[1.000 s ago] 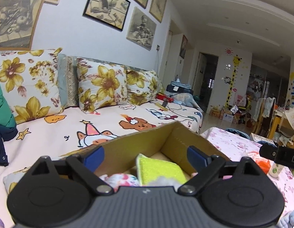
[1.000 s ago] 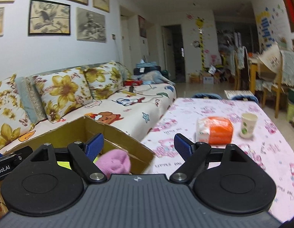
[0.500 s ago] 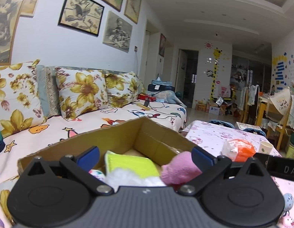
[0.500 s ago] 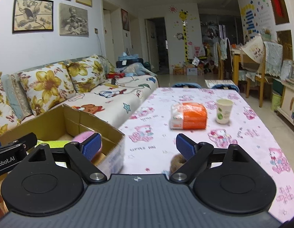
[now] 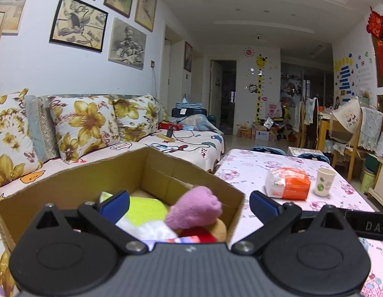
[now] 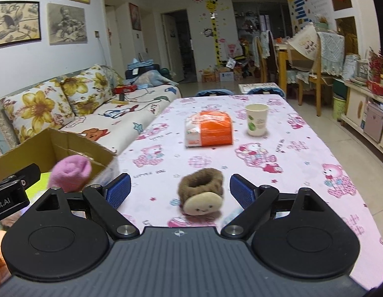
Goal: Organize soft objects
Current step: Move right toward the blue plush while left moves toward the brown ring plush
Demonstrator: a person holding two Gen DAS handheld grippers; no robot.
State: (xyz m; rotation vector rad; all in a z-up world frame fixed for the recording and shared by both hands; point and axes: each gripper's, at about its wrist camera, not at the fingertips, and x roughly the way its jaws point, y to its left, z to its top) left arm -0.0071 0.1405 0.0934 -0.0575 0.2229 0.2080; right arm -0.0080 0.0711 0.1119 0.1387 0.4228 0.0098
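The right gripper (image 6: pixel 177 190) stood wide around the near brown toy (image 6: pixel 201 190); best to sink lower, centre it, then squeeze gently.

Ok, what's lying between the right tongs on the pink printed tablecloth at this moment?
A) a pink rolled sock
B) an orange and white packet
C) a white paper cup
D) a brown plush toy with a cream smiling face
D: the brown plush toy with a cream smiling face lies on the pink printed tablecloth between the open right tongs, untouched by either pad.
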